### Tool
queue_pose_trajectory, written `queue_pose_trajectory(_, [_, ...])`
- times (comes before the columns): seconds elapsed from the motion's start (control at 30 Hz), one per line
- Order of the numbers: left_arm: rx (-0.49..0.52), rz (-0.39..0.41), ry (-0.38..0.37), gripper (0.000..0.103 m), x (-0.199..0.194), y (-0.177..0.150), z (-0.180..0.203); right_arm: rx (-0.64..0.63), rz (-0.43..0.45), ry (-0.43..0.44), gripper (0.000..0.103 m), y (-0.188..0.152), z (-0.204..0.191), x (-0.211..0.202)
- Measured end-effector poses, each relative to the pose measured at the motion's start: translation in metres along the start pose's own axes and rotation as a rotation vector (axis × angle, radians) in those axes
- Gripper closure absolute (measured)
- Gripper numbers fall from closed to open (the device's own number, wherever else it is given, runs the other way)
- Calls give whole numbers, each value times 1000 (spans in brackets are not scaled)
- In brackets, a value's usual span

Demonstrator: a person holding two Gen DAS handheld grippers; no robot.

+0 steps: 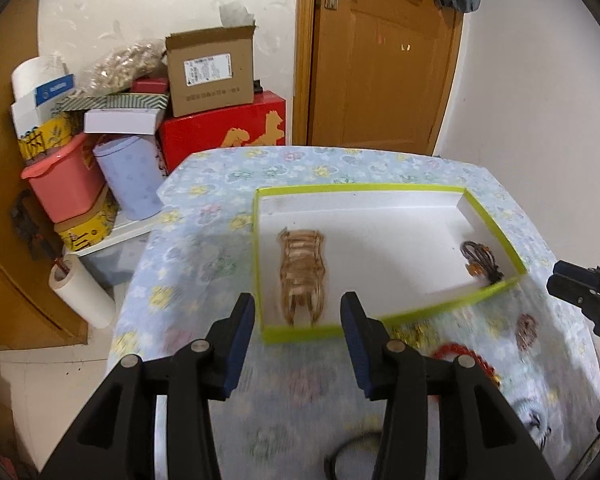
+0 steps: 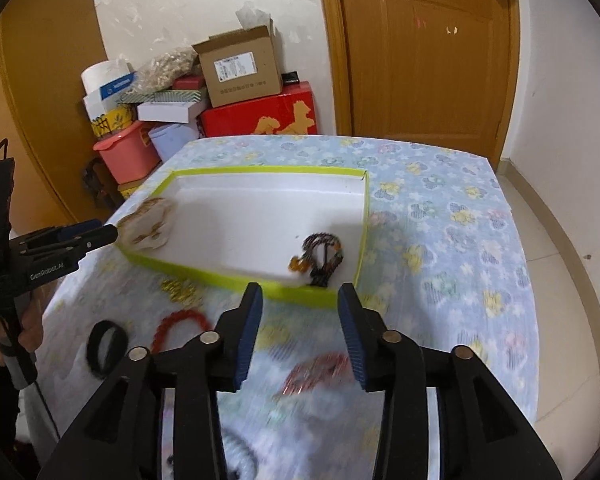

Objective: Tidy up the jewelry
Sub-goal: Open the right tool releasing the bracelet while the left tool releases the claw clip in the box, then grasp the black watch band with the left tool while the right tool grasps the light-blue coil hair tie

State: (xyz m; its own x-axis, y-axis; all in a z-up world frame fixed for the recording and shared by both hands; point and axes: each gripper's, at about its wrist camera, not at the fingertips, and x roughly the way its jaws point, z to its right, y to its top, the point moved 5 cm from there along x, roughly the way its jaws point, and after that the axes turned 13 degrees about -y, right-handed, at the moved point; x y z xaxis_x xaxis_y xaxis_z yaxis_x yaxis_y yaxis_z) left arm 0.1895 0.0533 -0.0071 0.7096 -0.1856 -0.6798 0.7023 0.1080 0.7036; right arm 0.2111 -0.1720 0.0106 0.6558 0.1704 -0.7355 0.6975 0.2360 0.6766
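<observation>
A shallow white tray with a lime-green rim (image 1: 392, 188) (image 2: 260, 169) sits on the flowered tablecloth. Inside lie a tan beaded bracelet (image 1: 302, 276) (image 2: 148, 226) and a dark beaded piece with amber beads (image 1: 480, 262) (image 2: 320, 258). On the cloth outside lie a red bead bracelet (image 2: 180, 320) (image 1: 466, 354), a gold piece (image 2: 180, 292), a black ring band (image 2: 106, 346) and a copper-pink bracelet (image 2: 320, 370) (image 1: 526, 330). My left gripper (image 1: 298, 344) is open and empty before the tray's near rim. My right gripper (image 2: 300, 328) is open and empty above the copper-pink bracelet.
Stacked boxes, a pink bin and a lavender canister (image 1: 130, 178) crowd the floor left of the table. A paper roll (image 1: 82, 296) leans there. A wooden door (image 1: 384, 52) stands behind. A black loop (image 1: 350, 454) lies near the table's front edge.
</observation>
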Motion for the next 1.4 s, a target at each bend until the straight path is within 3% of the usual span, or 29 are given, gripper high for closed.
queue_pose_trajectory(0.4, [-2,9,-37,57,-58,-62,26,-11,20,24,62,-59,-21,-68])
queue_pose_trajectory(0.63, [-8,4,-54,57,-75,-84,35,-29,-1,25,62,-86,-30,-83])
queue_pose_trajectory(0.97, [-23,-12,-59,57,-79,-99,39,-12,-22,36,62,-101,-29,-87])
queue_pose_trajectory(1.4, [-66,-59,-26,58,-54,-101,28,3,-40,23,62,-101,-26,-77])
